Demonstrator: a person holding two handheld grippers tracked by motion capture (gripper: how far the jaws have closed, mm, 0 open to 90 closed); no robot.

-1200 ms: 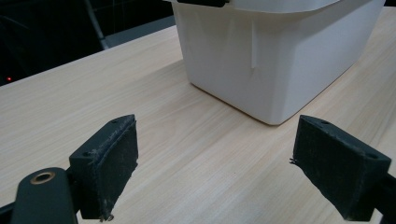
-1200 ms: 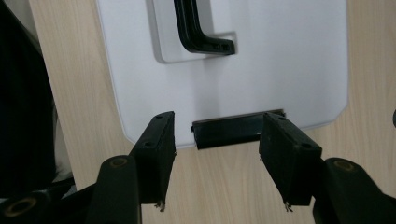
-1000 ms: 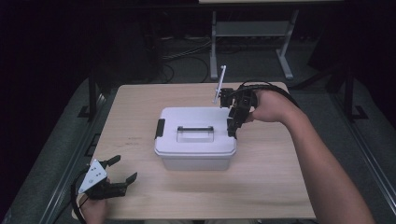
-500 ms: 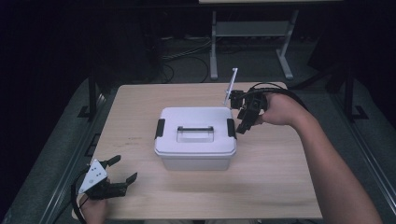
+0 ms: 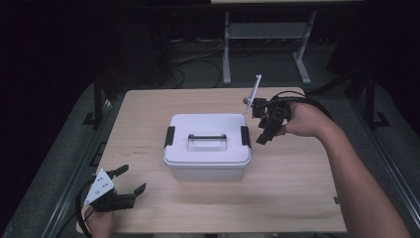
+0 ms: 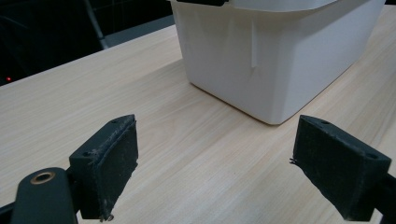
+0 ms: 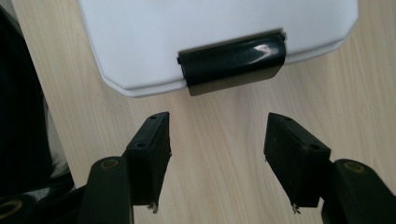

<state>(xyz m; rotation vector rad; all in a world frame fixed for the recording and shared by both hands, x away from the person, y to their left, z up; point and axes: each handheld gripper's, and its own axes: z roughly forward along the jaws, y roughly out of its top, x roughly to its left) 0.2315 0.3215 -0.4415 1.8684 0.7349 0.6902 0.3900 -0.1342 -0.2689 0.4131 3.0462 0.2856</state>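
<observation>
The table (image 5: pixel 148 114) carries one white box (image 5: pixel 207 161) at its centre, lid (image 5: pixel 208 129) seated, carry handle (image 5: pixel 207 137) lying flat on top. A black latch sits at each short end: the left latch (image 5: pixel 170 136) and the right latch (image 5: pixel 245 136).

The right gripper (image 5: pixel 264 138) hovers just beside the right latch, apart from it, tips pointed down toward the clip. Its jaws stand wide apart and hold nothing; in the right gripper view the right latch (image 7: pixel 232 60) lies just ahead of the gap.

The left gripper (image 5: pixel 130 180) rests at the near left corner, well apart from the box, jaws spread wide and empty.

Step in hand, as judged: working the right latch. Next move: bring the jaws onto the clip's lower edge and lever it outward. Then repeat at the left latch before lifting the lid.
</observation>
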